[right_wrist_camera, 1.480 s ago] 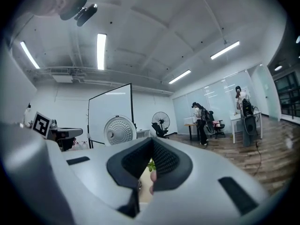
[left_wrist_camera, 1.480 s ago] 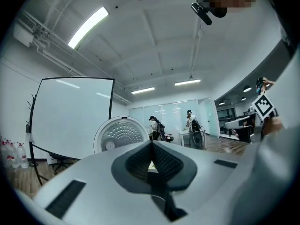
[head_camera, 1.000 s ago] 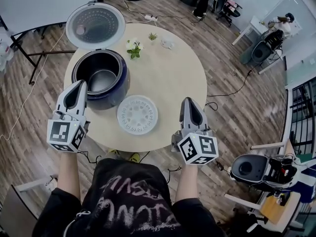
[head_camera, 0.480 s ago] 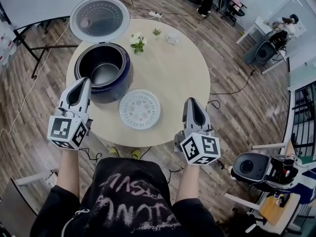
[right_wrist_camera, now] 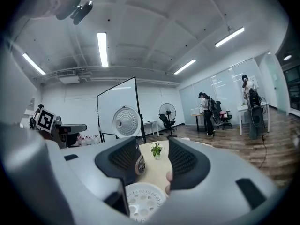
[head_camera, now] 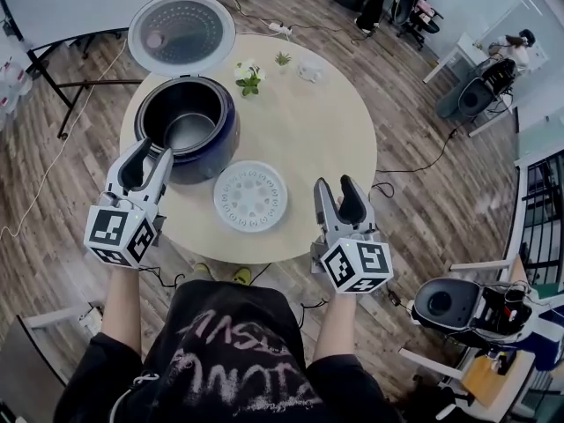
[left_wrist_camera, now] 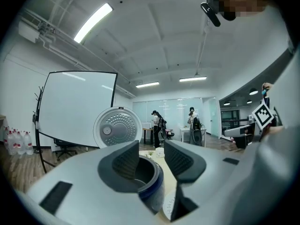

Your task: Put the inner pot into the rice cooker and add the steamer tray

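The dark blue rice cooker [head_camera: 185, 135] stands at the round table's left with its lid [head_camera: 181, 32] tipped up behind it. Its inside shows a dark wall and a grey bottom; I cannot tell whether that is the inner pot. The white perforated steamer tray [head_camera: 250, 196] lies flat on the table in front of the cooker. My left gripper [head_camera: 150, 159] hovers at the cooker's near left side. My right gripper [head_camera: 335, 190] hovers over the near right table edge, right of the tray. Both grippers' jaws have just been opening and stand open with nothing between them.
The round wooden table [head_camera: 326, 139] carries a small flowering plant [head_camera: 248, 79], a tiny green plant [head_camera: 282, 59] and a small white item [head_camera: 310, 70] at its far side. Another cooker [head_camera: 441, 300] sits low at the right. Cables cross the wooden floor.
Both grippers' jaws were shut in the earlier frames and now stand apart. Both hands stay in about the same places beside the cooker and the tray.
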